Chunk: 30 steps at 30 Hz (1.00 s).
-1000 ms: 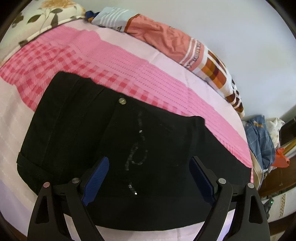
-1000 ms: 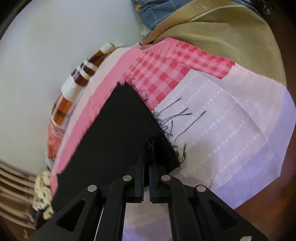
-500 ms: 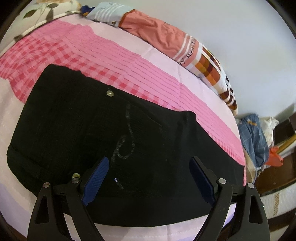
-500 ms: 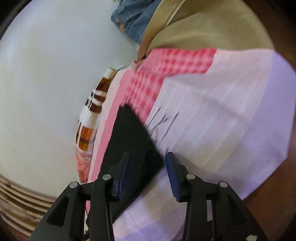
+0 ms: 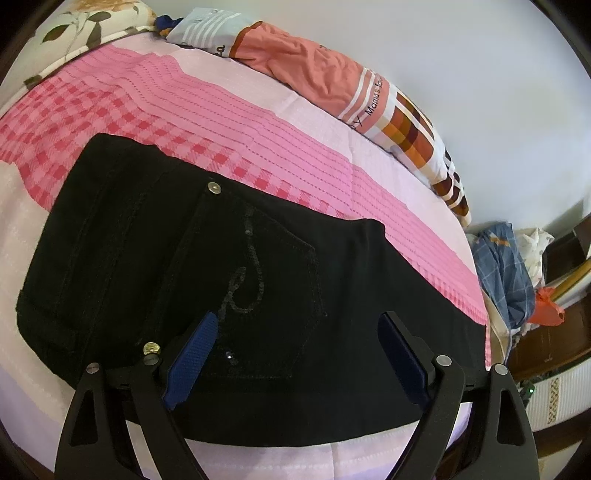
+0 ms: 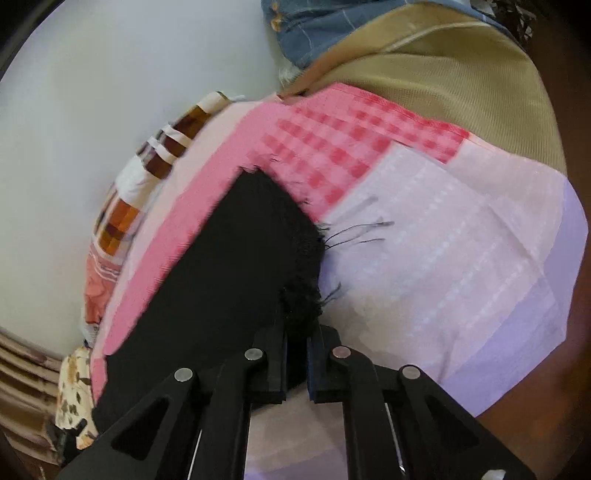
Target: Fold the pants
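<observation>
Black pants [image 5: 147, 258] lie flat on the pink patchwork bed sheet [image 5: 258, 129], back pocket and its sequin pattern facing up. My left gripper [image 5: 297, 317] hovers open over that pocket, blue pads wide apart with nothing held. In the right wrist view the pants' leg [image 6: 221, 277] runs to a frayed hem [image 6: 303, 295] with loose threads. My right gripper [image 6: 297, 332] is at the hem's near corner. Its jaws are closing to a narrow gap, and the black cloth is pinched between the pads.
A rolled orange and white blanket [image 5: 332, 74] lies along the far edge by the wall, with a floral pillow [image 5: 92, 22] at the far left. Piled clothes [image 5: 506, 266] and dark wood furniture [image 5: 554, 332] stand right of the bed. Tan cloth [image 6: 424, 74] covers the bed's end.
My right gripper let go of the hem, opened and pulled away, then came back and closed on the hem's corner. My left gripper stayed open over the pocket.
</observation>
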Available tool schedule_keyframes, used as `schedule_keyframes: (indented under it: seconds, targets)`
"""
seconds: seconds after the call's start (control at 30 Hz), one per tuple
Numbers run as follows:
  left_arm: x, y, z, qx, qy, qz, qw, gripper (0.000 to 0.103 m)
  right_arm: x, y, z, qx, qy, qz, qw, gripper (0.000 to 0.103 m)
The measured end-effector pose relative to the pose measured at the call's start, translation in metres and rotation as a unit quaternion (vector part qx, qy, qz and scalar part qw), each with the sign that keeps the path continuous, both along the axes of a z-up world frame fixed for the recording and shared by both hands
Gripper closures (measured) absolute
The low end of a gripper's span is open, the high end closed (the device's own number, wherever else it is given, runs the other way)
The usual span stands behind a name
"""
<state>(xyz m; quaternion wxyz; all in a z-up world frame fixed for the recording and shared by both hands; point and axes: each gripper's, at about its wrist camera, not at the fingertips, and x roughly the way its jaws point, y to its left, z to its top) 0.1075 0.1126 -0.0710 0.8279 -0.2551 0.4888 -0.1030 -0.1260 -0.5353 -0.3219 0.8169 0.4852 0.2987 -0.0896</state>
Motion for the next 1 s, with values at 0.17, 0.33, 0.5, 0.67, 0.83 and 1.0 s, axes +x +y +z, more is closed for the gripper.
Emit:
schedule_keyframes:
  seconds: [0.17, 0.33, 0.5, 0.67, 0.83, 1.0]
  targets:
    - [-0.002, 0.011, 0.004, 0.0, -0.007, 0.004, 1.0, 0.014, 0.022, 0.03, 0.054, 0.011, -0.07, 0.047, 0.996, 0.094]
    - [-0.005, 0.02, 0.006, -0.005, -0.014, 0.002, 0.9999, 0.014, 0.077, 0.102, 0.099, 0.022, -0.107, 0.142, 0.984, 0.094]
    - [-0.008, 0.029, 0.002, -0.019, -0.009, 0.006, 0.9997, 0.013, 0.134, 0.201, 0.112, 0.043, -0.121, 0.247, 0.96, 0.094]
    - [-0.012, 0.032, 0.001, -0.014, -0.013, 0.006, 0.9998, 0.013, 0.168, 0.288, 0.097, 0.045, -0.093, 0.332, 0.938, 0.094]
    - [-0.012, 0.028, 0.0, 0.005, -0.012, -0.005, 0.9999, 0.013, 0.172, 0.343, 0.077, 0.042, -0.063, 0.382, 0.921, 0.094]
    - [-0.013, 0.019, -0.002, 0.016, -0.012, -0.022, 0.9996, 0.013, 0.168, 0.359, 0.072, 0.029, -0.054, 0.399, 0.915, 0.094]
